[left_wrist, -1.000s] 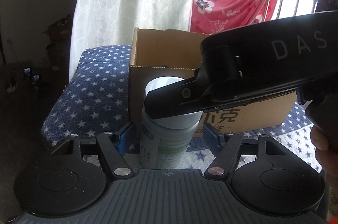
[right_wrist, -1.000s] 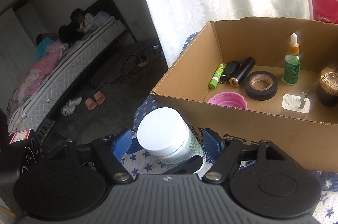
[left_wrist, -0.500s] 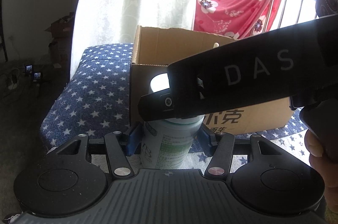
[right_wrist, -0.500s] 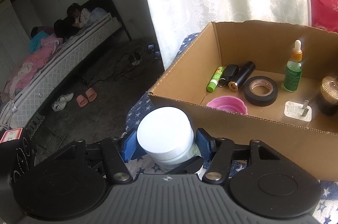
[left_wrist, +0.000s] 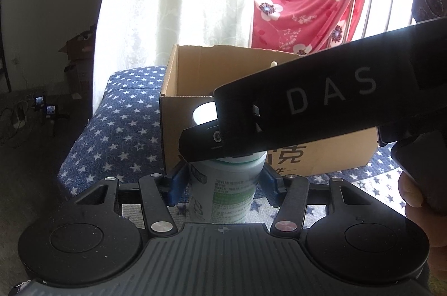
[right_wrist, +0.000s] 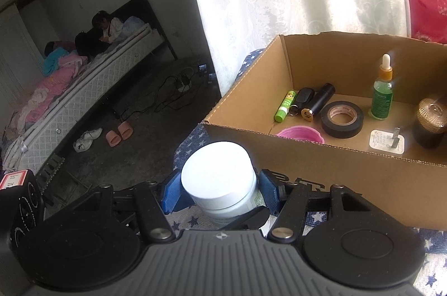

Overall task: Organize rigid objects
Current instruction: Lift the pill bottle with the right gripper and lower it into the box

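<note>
**L wrist view**
- L hand-held gripper (left_wrist: 225,181): blue pads are sitting tight on both sides of the lower body of the white-capped, green-labelled plastic bottle (left_wrist: 229,192); reading as clamped on it.
- R hand-held gripper (left_wrist: 212,139): is crossing in from the right at cap level, one finger lying along the cap.
- Bottle spot: is standing upright on the blue star-print cloth (left_wrist: 117,123) over the bench, just in front of the near wall of the open brown cardboard box (left_wrist: 181,78).

**R wrist view**
- R hand-held gripper (right_wrist: 219,187): pads are pressing the cap/neck from both sides; clamped too.
- Bottle (right_wrist: 218,170): long axis is running vertical, centred betw. the pads.
- Box (right_wrist: 321,170): is lying ahead and to the right of the bottle, near wall betw. them; prob. needing a lift up & over.
- Landing zone: pink round cup (right_wrist: 300,132) and black tape roll (right_wrist: 342,118) are sitting just behind that wall, so watch for a clash.
- Nearer hand: both are on the bottle; R is gripping higher and facing into the box, so it looks better placed to carry.
</note>
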`<state>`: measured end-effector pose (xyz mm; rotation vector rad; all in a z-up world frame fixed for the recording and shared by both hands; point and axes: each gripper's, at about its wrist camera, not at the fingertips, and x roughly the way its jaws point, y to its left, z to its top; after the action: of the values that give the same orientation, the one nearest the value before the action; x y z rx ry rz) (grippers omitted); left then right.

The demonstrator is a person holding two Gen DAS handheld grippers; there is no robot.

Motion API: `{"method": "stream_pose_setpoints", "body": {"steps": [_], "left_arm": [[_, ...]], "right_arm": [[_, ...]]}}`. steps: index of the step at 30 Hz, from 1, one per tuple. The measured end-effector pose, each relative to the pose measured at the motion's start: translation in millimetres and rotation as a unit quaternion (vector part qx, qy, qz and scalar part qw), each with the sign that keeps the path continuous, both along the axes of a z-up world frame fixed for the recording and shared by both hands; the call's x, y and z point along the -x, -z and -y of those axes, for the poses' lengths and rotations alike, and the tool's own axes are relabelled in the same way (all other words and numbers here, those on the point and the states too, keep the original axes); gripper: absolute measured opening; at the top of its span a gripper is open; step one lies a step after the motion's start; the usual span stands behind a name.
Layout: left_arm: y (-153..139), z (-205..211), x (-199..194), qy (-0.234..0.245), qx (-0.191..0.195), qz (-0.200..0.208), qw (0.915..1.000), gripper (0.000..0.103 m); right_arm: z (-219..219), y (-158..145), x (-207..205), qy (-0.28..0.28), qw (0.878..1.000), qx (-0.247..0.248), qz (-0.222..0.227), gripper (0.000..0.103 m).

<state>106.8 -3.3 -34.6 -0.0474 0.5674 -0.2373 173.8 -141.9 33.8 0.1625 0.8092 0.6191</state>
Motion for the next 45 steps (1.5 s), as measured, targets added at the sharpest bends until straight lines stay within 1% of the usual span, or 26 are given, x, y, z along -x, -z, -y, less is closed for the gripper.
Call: {"method": "stream_pose_setpoints", "body": {"steps": [9,16,22,25,27,31,35,39,42,45], "left_arm": [[-12,6,14,0.003,-0.007,0.019,0.9998,0.054],[-30,15,24,0.007,-0.014,0.046,0.9988,0.054],[-67,30,15,0.034,-0.020,0.087,0.9954,0.054],[-86,43,1,0.062,-0.014,0.097,0.9933,0.054],[-97,54,-14,0.083,-0.008,0.098,0.9917,0.054],[-107,84,-48,0.122,0.011,0.079,0.9893,0.055],[-101,109,-81,0.150,0.032,0.046,0.9870,0.055],[-85,128,-109,0.171,0.045,0.010,0.9842,0.055],[-71,140,-121,0.177,0.040,-0.012,0.9833,0.055],[-58,144,-127,0.179,0.033,-0.032,0.9828,0.055]], "right_arm": [[9,-13,16,0.001,1.000,-0.014,0.018,0.063],[21,-34,32,0.002,0.998,-0.024,0.050,0.063],[43,-74,35,0.018,0.995,-0.031,0.097,0.063],[60,-93,31,0.037,0.992,-0.027,0.121,0.063],[74,-103,23,0.053,0.990,-0.024,0.130,0.063],[104,-109,2,0.085,0.988,-0.020,0.127,0.063],[130,-102,-23,0.109,0.987,-0.015,0.116,0.063],[153,-81,-46,0.129,0.987,-0.016,0.097,0.063],[169,-63,-61,0.135,0.988,-0.026,0.074,0.063],[179,-44,-70,0.135,0.989,-0.030,0.056,0.062]]}}
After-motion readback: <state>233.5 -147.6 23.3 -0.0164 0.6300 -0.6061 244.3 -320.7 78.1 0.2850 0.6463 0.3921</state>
